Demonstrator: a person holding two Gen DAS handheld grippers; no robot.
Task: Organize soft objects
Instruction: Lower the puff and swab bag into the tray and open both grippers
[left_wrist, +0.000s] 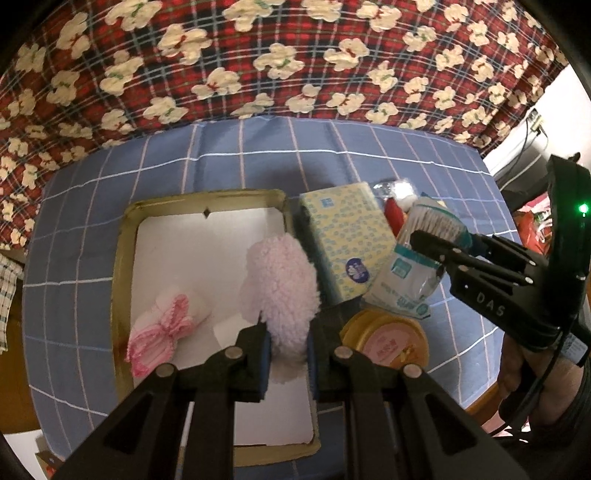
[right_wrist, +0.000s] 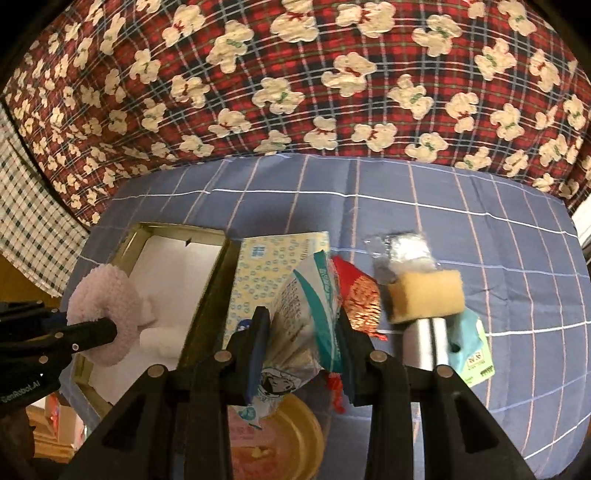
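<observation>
My left gripper (left_wrist: 287, 352) is shut on a fluffy pink plush (left_wrist: 284, 288) and holds it over the gold-rimmed tray (left_wrist: 122, 266). A pink and white knitted bow cloth (left_wrist: 162, 328) lies in the tray. My right gripper (right_wrist: 301, 354) is shut on a bag of cotton swabs (right_wrist: 306, 314) just right of the tray; it also shows in the left wrist view (left_wrist: 417, 258). The plush also shows in the right wrist view (right_wrist: 107, 314).
A yellow tissue pack (left_wrist: 343, 240) lies beside the tray. A round gold-lidded tin (left_wrist: 388, 339) sits near the front. A yellow sponge (right_wrist: 424, 295), a red pouch (right_wrist: 358, 295), a metal cylinder (right_wrist: 424, 343) and a foil packet (right_wrist: 402, 247) lie at the right on the blue checked cloth (right_wrist: 480, 258).
</observation>
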